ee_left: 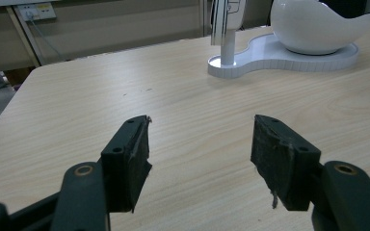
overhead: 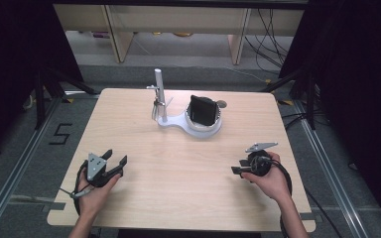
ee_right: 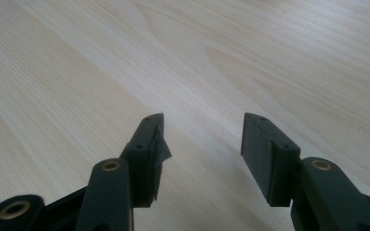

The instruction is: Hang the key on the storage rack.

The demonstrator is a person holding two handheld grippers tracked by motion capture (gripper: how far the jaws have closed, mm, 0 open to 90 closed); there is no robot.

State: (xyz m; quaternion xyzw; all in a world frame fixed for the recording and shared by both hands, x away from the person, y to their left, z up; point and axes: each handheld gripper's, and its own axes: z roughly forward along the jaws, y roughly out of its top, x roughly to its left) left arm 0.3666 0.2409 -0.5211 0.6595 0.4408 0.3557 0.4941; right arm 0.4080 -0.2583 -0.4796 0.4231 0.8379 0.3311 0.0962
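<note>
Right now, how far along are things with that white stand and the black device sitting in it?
Looks done: the black device sits tilted in the round cradle of the white stand, beside its upright post. In hand: nothing; the left tongs and right tongs are open and empty, low over the wooden table, well short of the stand. Left: possibly a reach toward the stand, which neither hand has begun.

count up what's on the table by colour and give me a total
White: 1, the stand with its bowl-shaped base and post
Black: 3, the device in the bowl, the left gripper, the right gripper
Total: 4
</note>
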